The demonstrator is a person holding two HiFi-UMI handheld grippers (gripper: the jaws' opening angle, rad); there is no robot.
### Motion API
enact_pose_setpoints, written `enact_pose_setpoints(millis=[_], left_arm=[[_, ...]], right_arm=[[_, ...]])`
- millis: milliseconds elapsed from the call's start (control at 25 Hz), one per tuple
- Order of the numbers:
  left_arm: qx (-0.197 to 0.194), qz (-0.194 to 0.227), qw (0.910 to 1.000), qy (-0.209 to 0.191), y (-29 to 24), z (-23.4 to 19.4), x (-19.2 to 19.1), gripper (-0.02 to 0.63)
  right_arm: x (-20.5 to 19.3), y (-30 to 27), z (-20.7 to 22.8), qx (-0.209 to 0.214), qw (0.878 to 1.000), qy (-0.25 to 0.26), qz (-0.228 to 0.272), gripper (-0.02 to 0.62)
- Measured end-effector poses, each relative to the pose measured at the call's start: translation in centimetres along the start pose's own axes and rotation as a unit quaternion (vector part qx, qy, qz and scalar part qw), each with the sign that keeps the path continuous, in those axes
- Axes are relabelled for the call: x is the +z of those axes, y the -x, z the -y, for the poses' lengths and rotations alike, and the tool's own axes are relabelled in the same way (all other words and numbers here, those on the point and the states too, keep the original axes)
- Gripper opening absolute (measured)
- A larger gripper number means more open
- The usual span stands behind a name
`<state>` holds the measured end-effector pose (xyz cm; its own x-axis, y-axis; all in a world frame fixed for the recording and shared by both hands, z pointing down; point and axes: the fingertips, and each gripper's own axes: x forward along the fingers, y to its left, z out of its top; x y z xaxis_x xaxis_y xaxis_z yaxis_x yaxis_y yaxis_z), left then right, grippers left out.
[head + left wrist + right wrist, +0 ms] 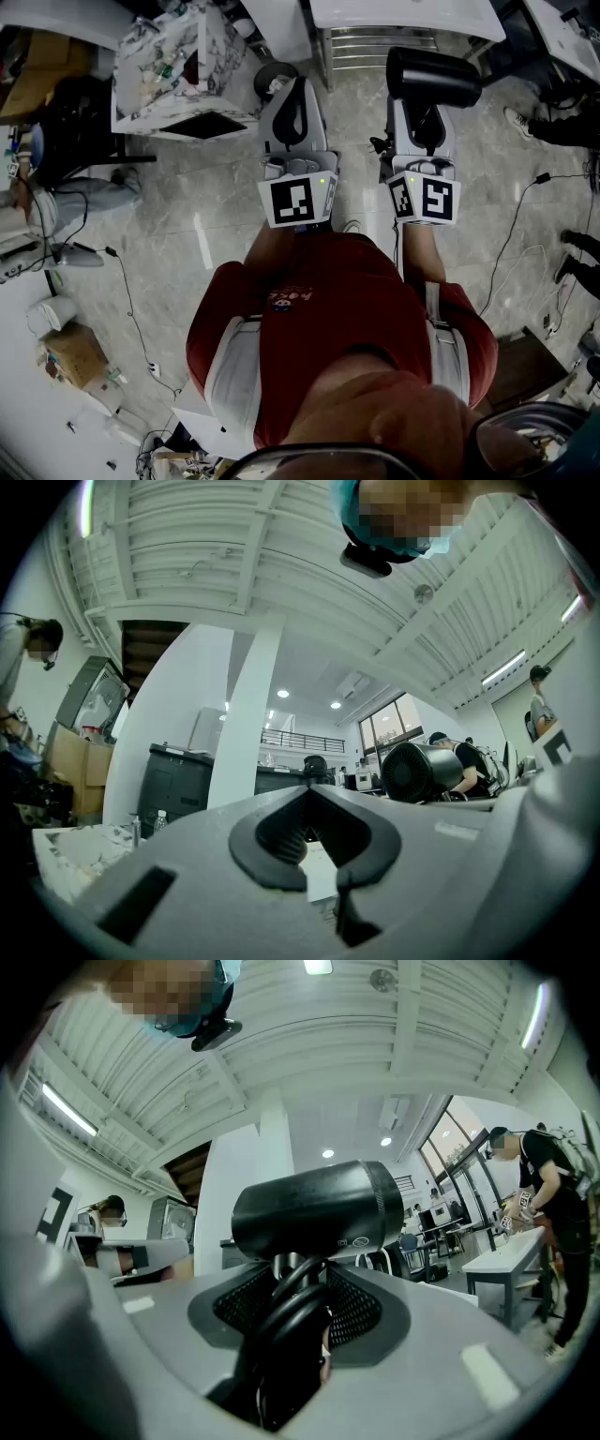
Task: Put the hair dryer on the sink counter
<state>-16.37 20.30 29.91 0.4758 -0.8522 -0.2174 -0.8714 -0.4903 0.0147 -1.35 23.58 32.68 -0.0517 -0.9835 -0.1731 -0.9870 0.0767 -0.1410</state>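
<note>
Black hair dryer [319, 1208] is carried clear of the floor [187, 206], its handle and looped cord [291, 1321] clamped in the right gripper [300, 1288]. Left gripper [307, 799] is closed on nothing. Step in hand: transport. Next requirement: reach the sink counter, lower, release.

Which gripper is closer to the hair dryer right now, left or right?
Right. The right gripper grips the hair dryer by its handle; the left gripper sits shut and empty beside it, off to the left, not touching it.
</note>
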Motion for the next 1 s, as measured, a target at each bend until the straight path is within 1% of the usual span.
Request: enact_pose_setpoints(millis=[160, 360, 520, 760, 1000], left_arm=[[0.006, 0.014, 0.9999, -0.005, 5.9, 2.1, 2.9, 0.002], [0.002, 0.022, 0.9997, -0.004, 10.3, 2.2, 4.7, 0.002], [-0.009, 0.029, 0.9995, 0.000, 12.0, 0.8, 5.4, 0.002], [-0.024, 0.028, 0.9993, 0.010, 14.4, -3.6, 5.9, 0.002], [-0.041, 0.034, 0.9983, 0.025, 16.1, -6.7, 6.2, 0.002]], right_arm=[[1.4, 6.4, -2.0, 0.005, 1.000, 0.005, -0.007, 0.192], [2.4, 10.3, -5.0, 0.004, 1.000, 0.004, 0.004, 0.192], [2.8, 11.1, -7.3, -0.002, 1.000, 0.008, 0.008, 0.192], [2.3, 10.7, -12.7, -0.011, 1.000, -0.002, 0.017, 0.192], [1.7, 10.7, -16.5, -0.026, 0.999, -0.002, 0.021, 0.192]])
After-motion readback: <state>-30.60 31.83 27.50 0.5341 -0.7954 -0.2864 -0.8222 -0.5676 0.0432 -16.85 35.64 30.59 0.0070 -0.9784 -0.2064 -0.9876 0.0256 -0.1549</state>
